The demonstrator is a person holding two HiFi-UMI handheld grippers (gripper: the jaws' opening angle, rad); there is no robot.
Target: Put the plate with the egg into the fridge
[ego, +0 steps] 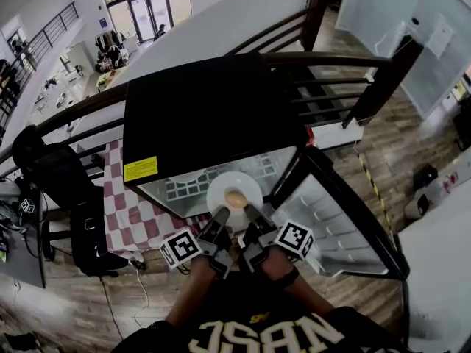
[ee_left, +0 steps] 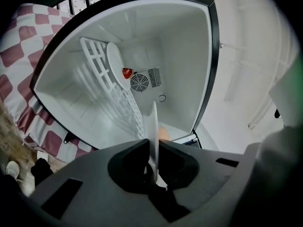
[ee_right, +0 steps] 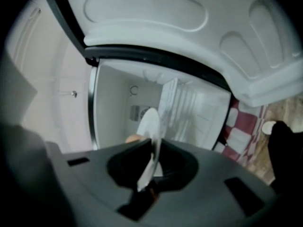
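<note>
Left gripper [ego: 220, 215]: jaws clamped on the near rim of the plate [ego: 219, 186].
Right gripper [ego: 251, 213]: jaws clamped on the same rim, just beside the left gripper.
Plate: at the open mouth of the fridge [ego: 210, 112].
Egg [ego: 235, 198]: near the plate's middle.
Fridge door [ego: 335, 223]: swung open on the right.

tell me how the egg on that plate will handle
The egg lies loose and rounded, so it would probably roll if the plate tilts. The left gripper and right gripper pinch only the plate's near rim, so it may dip.
</note>
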